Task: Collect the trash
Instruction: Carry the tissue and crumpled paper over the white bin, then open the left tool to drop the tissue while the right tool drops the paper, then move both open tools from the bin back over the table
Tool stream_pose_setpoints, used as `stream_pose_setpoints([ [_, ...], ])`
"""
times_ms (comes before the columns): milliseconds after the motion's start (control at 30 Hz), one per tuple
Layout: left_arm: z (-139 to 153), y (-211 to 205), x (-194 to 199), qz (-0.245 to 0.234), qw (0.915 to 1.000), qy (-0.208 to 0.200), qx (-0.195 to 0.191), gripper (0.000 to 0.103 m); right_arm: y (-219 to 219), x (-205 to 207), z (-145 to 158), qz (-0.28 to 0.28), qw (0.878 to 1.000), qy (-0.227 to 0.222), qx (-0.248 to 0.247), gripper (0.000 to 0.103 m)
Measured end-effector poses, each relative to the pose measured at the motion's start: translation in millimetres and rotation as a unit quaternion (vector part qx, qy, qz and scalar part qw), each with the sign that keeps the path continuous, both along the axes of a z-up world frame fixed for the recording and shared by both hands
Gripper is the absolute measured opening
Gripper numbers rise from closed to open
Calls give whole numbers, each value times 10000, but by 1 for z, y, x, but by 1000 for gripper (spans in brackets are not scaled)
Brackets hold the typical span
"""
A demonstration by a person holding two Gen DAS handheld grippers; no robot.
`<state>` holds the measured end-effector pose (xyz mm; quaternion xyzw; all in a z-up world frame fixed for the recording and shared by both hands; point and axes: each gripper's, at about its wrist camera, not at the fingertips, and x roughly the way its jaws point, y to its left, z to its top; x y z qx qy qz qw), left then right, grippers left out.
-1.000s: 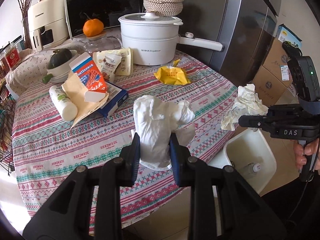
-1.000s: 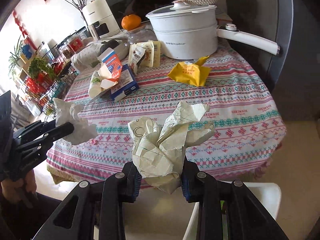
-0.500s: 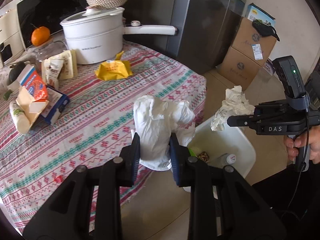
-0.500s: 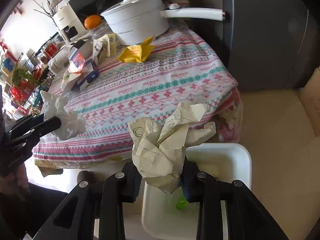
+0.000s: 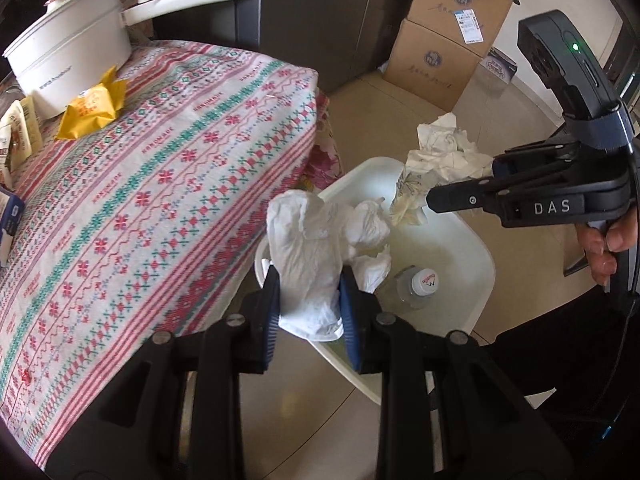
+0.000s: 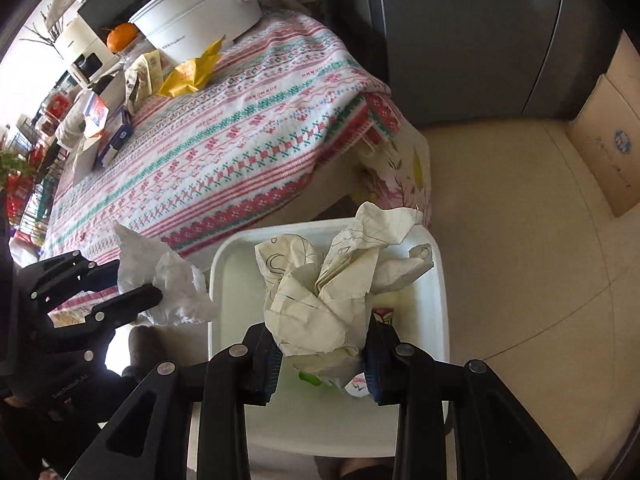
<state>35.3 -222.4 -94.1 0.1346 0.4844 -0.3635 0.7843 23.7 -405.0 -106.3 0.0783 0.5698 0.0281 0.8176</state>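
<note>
My left gripper (image 5: 310, 300) is shut on a crumpled white tissue (image 5: 316, 248) and holds it above the near rim of a white trash bin (image 5: 476, 240) on the floor beside the table. My right gripper (image 6: 322, 354) is shut on a crumpled cream paper wad (image 6: 320, 292) and holds it over the same bin (image 6: 436, 320). The right gripper also shows in the left wrist view (image 5: 440, 196), and the left gripper shows in the right wrist view (image 6: 136, 284). A clear bottle with a white cap (image 5: 424, 284) lies in the bin.
A table with a patterned cloth (image 5: 160, 184) stands left of the bin. On it are a white pot (image 5: 68, 52), a yellow wrapper (image 5: 92, 108) and cartons (image 6: 116, 128). A grey fridge (image 6: 480, 32) and cardboard boxes (image 5: 440, 48) stand behind.
Both grippers have swung away from the table and down over the bin, each still holding its paper. The bin's inside and the bottle have come into view.
</note>
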Motion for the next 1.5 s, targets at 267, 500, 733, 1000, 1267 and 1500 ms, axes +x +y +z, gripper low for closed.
stream_pose_setpoints([
  [267, -17, -22, -6, -225, 9996, 39, 144, 52, -17, -7, -13, -142, 9996, 242, -11, 35],
  [500, -13, -18, 0, -81, 9998, -2, 155, 76, -20, -10, -14, -155, 9994, 292, -29, 35],
  [733, -5, -2, 6, 148, 9996, -153, 171, 83, -16, -8, -19, -138, 9990, 422, -97, 59],
  [1000, 1, 17, 16, 471, 9984, -239, 218, 93, -16, -6, -15, -226, 9989, 397, -135, 74],
  [1267, 8, 37, 25, 739, 9964, -333, 240, 94, -7, -1, -11, -168, 9989, 361, -250, 74],
  [1500, 22, 66, 39, 1105, 9923, -513, 206, 95, 8, 11, 2, -119, 9994, 185, -275, 75],
])
